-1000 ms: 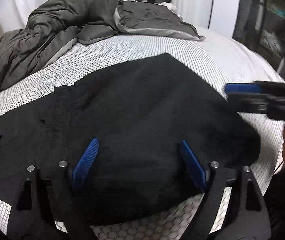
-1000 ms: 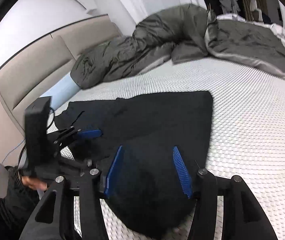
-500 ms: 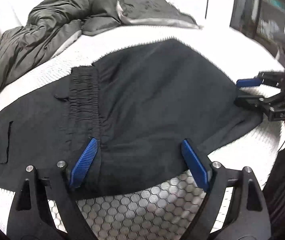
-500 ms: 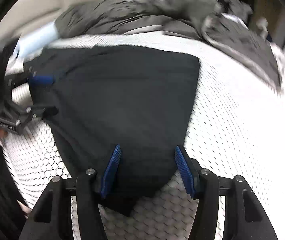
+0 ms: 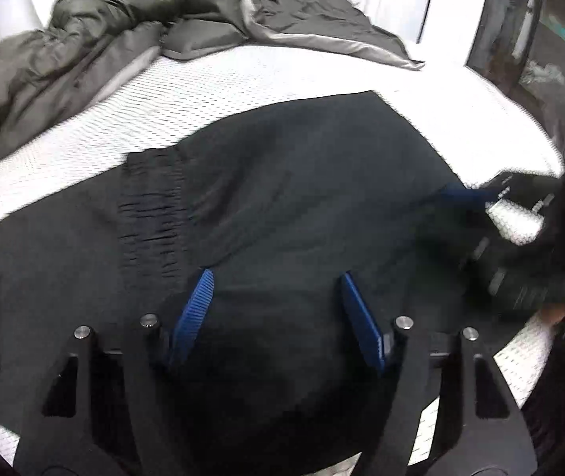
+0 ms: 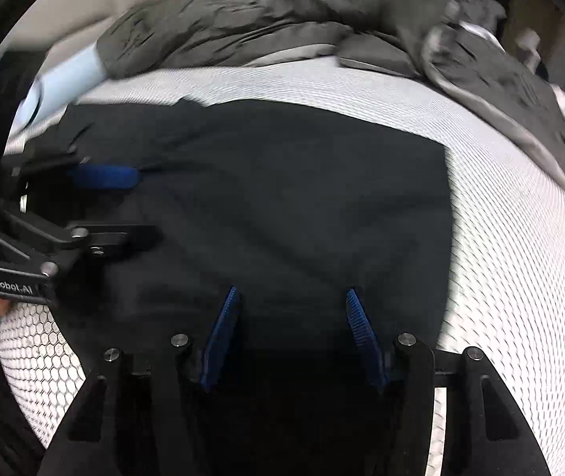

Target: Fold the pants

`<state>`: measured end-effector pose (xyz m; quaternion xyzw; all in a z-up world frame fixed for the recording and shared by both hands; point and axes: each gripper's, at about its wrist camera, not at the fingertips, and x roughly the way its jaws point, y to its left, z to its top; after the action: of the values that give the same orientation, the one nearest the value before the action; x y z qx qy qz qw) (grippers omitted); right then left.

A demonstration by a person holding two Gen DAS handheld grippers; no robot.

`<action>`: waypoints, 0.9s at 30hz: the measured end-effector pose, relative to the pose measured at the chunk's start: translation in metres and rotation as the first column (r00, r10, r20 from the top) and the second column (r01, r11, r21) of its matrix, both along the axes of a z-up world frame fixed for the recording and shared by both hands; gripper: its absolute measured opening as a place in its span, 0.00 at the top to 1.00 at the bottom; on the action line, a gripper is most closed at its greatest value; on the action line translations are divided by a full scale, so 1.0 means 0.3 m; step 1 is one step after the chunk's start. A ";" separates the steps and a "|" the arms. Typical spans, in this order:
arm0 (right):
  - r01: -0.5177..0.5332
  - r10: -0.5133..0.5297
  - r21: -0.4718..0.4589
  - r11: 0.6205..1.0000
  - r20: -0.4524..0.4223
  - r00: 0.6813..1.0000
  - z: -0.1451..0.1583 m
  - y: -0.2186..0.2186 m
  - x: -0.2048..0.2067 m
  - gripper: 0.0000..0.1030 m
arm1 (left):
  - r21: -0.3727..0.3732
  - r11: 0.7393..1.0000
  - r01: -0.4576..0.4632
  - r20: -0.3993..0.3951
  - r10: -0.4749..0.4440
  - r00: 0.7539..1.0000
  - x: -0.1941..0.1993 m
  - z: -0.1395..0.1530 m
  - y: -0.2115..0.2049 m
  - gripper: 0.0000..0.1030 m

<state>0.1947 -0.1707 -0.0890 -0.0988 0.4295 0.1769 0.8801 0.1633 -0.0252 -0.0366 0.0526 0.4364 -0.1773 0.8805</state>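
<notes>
Blue ribbed pads of the left gripper (image 5: pixel 276 317) stand apart over the near edge of the black pants (image 5: pixel 282 206); its jaws have just been closing, cloth between them but not pinched. The right gripper (image 6: pixel 290 331) also hovers open over the cloth. The pants lie partly folded on a white honeycomb-patterned mattress (image 6: pixel 500 238). They look soft, light and limp, so take the near edge at two spread points.
</notes>
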 end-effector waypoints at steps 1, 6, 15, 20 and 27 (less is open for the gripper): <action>0.043 -0.043 -0.024 0.999 0.019 0.999 0.007 -0.038 -0.001 0.45 | 0.009 1.000 0.003 0.009 -0.003 1.000 -0.012 0.000 0.006 0.36; 0.148 -0.147 0.130 0.980 -0.017 0.989 0.026 -0.229 0.003 0.45 | 0.020 0.999 -0.048 0.050 0.047 0.998 -0.044 0.050 0.027 0.29; -0.067 0.064 0.113 0.991 0.025 0.998 0.066 0.027 0.082 0.45 | 0.060 0.998 0.012 -0.007 -0.012 1.000 0.150 0.042 -0.012 0.25; -0.083 0.081 -0.078 0.993 -0.038 0.996 -0.050 0.050 0.121 0.45 | 0.059 0.998 0.030 -0.020 -0.029 0.999 0.184 -0.001 0.027 0.33; 0.011 -0.011 -0.080 0.997 -0.008 1.000 -0.026 -0.085 0.103 0.45 | -0.017 0.998 -0.057 -0.018 0.057 0.998 0.181 0.062 0.114 0.31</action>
<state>0.2256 -0.1963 -0.0969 -0.1309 0.4407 0.1550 0.8744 0.2176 0.0091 -0.0181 0.0307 0.4440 -0.1563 0.8817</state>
